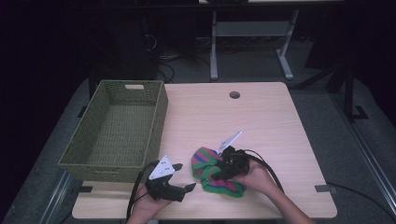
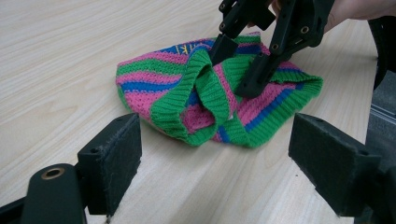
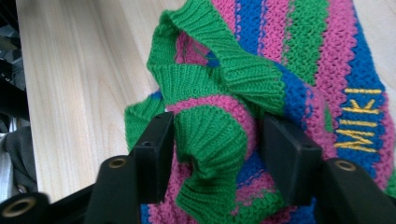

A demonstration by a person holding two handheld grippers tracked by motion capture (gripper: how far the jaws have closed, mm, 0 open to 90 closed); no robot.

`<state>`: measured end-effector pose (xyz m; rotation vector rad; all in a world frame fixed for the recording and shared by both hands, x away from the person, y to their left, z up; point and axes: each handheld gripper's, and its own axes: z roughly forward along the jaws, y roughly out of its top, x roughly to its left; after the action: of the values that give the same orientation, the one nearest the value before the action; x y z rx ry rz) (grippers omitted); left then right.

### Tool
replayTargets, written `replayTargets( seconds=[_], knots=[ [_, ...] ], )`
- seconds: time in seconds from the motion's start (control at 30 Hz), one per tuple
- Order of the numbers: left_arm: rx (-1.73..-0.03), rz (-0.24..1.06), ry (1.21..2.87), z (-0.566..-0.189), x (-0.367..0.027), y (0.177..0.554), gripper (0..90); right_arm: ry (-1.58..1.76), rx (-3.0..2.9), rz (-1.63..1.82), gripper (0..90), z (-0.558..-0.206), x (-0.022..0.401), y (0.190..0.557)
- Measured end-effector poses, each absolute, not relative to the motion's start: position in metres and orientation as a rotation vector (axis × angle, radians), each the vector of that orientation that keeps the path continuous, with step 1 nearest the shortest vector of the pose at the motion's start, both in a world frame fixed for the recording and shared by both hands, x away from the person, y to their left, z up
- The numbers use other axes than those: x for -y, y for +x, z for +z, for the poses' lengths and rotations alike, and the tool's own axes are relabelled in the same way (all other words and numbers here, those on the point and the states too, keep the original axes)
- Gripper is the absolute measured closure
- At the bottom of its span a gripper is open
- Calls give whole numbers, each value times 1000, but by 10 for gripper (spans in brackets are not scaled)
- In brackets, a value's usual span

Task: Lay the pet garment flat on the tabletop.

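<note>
Yellow "MIKI" lettering (image 3: 357, 119) on striped knit (image 3: 261, 56)

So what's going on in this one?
A person is working at a table with a gripper in each hand. The right gripper is down on a striped knit hat, its jaws on either side of a fold of the green ribbed cuff; whether the pads press on it is unclear. The left gripper hovers open beside the hat, holding nothing. A green woven basket stands at the left.
</note>
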<state>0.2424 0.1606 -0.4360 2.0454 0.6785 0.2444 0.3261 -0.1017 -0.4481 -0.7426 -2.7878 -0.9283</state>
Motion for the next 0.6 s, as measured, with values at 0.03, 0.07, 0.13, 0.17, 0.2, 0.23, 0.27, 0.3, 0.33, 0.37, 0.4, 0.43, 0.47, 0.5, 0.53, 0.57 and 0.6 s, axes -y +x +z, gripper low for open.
replayTargets(
  seconds=[0.03,0.07,0.13,0.17,0.2,0.23,0.27,0.3,0.33,0.37,0.4,0.43,0.47,0.5,0.53,0.57,0.6],
  knots=[
    [-679,244,2045,-436,-161,242,169,-746,2777,-932,408,-448,102,326],
    [-679,244,2045,-436,-161,242,169,-747,2766,-931,393,-448,102,327],
    [-678,245,2048,-436,-161,243,169,-738,2762,-932,376,-447,102,326],
    [-679,243,2047,-436,-161,242,169,-733,2765,-931,367,-447,103,326],
    [-679,244,2046,-436,-161,242,169,-719,2764,-939,366,-446,103,326],
    [-681,243,2043,-436,-161,242,169,-715,2767,-947,361,-446,104,326],
    [-682,243,2038,-436,-161,242,169,-718,2764,-952,361,-444,105,325],
    [-681,245,2036,-435,-161,242,169,-718,2757,-963,361,-443,107,324],
    [-681,245,2038,-435,-161,242,169,-709,2765,-967,360,-442,108,324],
    [-681,245,2038,-435,-161,242,169,-709,2765,-967,360,-442,108,324],
    [-682,245,2037,-435,-161,242,169,-701,2775,-966,359,-438,110,322],
    [-683,245,2036,-435,-161,242,169,-703,2772,-972,359,-437,111,321],
    [-684,244,2035,-435,-161,242,169,-694,2775,-986,358,-435,113,321],
    [-684,245,2033,-435,-162,242,169,-698,2768,-992,358,-433,115,320],
    [-684,245,2033,-435,-162,242,169,-696,2769,-1001,358,-431,117,320],
    [-685,243,2033,-435,-162,242,169,-696,2773,-999,357,-429,119,319],
    [-685,244,2034,-435,-162,242,169,-690,2784,-1002,357,-427,121,320]
  ],
)
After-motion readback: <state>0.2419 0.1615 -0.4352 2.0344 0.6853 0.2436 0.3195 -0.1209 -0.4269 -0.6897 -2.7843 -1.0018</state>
